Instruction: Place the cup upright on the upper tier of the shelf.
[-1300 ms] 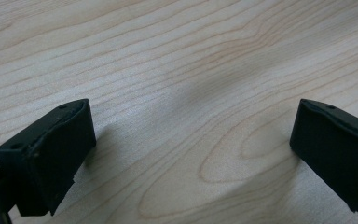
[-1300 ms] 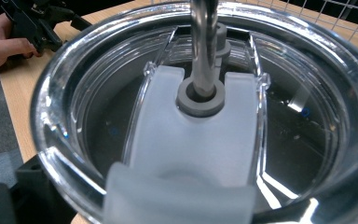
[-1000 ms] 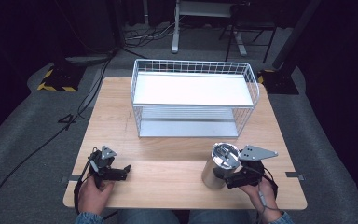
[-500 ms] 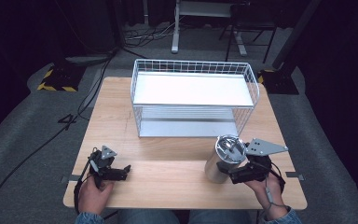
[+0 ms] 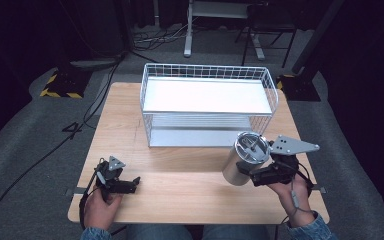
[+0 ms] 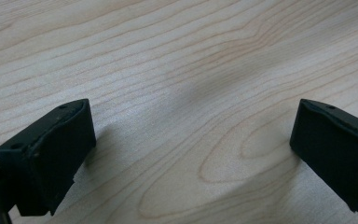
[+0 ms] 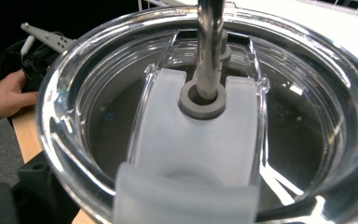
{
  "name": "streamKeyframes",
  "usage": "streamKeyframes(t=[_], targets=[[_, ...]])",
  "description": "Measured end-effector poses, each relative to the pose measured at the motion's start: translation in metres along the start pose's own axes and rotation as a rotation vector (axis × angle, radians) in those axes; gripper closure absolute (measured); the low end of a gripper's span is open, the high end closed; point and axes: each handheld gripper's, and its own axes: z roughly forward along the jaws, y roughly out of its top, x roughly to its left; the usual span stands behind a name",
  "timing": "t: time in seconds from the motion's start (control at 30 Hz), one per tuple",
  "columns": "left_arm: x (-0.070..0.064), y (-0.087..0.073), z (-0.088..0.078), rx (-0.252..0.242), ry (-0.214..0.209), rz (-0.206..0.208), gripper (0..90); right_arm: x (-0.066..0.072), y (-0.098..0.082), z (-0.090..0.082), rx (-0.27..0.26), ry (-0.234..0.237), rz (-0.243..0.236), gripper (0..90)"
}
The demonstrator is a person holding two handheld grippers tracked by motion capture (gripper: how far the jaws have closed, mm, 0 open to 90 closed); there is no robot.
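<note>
Between the jaws of the right gripper (image 5: pixel 255 172), at the table's near right, sits a stainless steel tumbler (image 5: pixel 244 157), clamped around its body and tipped so that its long axis leans up and away, its top pointing toward the basket. The right gripper view looks straight onto its clear plastic lid (image 7: pixel 205 112), where a frosted slider (image 7: pixel 196 140) runs across the middle and a metal straw (image 7: pixel 209 42) passes through a grey grommet (image 7: pixel 203 100); the inside below is dark and what it holds, if anything, cannot be told. The tumbler's base seems to rest on or hang just above the table (image 5: pixel 190 170); which of the two cannot be told.

Just beyond the tumbler, toward the far edge, stands a white wire basket (image 5: pixel 207 75) with a white upper shelf (image 5: pixel 205 95) and a lower level beneath it, both bare as far as the high view shows. The tumbler lies near the basket's front right corner, so the right hand (image 5: pixel 292 192) is by far the nearer to it, and a likely move is forward and slightly left, lifting over the rim or sliding in at the lower level.

Well apart, at the near left, the left gripper (image 5: pixel 117 181) rests low on the wood with its jaws spread wide and nothing between them, only bare grain showing in the left gripper view.
</note>
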Motion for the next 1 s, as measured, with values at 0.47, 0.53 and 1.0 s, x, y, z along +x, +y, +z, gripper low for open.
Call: streamKeyframes(t=[0.47, 0.53, 1.0], targets=[[0.000, 0.000, 0.000, 0.000, 0.001, 0.000, 0.5, -0.008, 0.037, -0.012, -0.026, -0.031, -0.017, 3.9], [0.000, 0.000, 0.000, 0.000, 0.000, 0.000, 0.5, -0.009, 0.040, -0.012, -0.030, -0.031, -0.019, 3.9], [0.000, 0.000, 0.000, -0.001, 0.002, -0.005, 0.5, -0.019, 0.068, -0.013, -0.037, -0.037, -0.016, 3.9]])
